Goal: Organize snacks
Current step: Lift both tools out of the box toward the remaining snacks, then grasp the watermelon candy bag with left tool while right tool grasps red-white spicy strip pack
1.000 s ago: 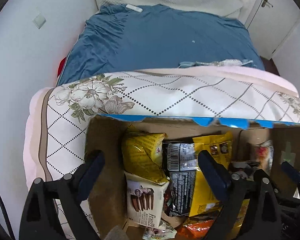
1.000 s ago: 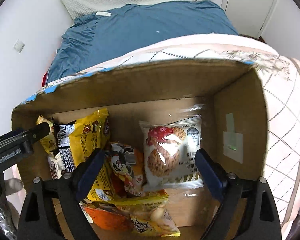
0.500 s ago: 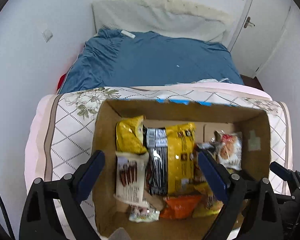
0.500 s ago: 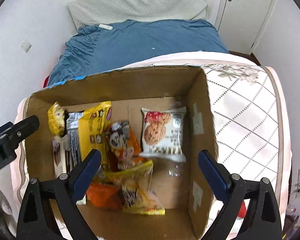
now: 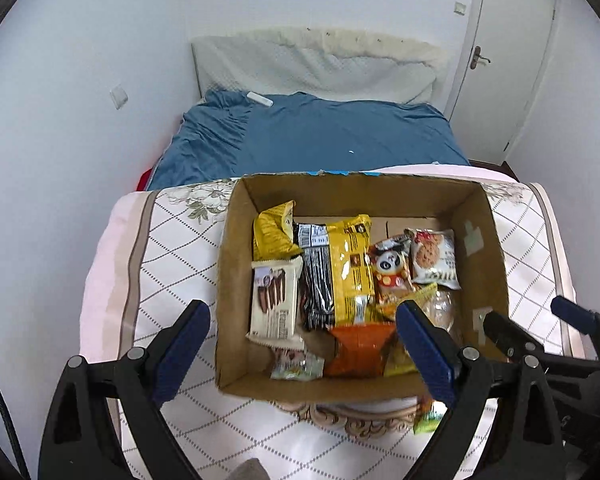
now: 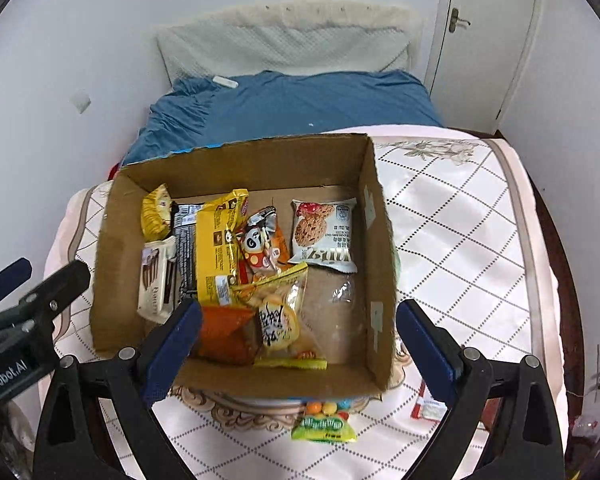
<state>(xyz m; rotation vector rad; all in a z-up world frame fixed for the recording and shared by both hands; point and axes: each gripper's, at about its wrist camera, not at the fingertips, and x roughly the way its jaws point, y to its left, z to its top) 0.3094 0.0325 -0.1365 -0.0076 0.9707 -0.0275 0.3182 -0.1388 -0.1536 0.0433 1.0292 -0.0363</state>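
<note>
Both my grippers, left [image 5: 302, 344] and right [image 6: 298, 342], are hanging released and empty; the light, crinkly green candy pouch [image 6: 325, 427] is asking for an edge pinch.

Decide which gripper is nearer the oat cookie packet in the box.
Right. The right gripper hovers just short of the oat cookie packet; the left gripper sits across the box.
</note>
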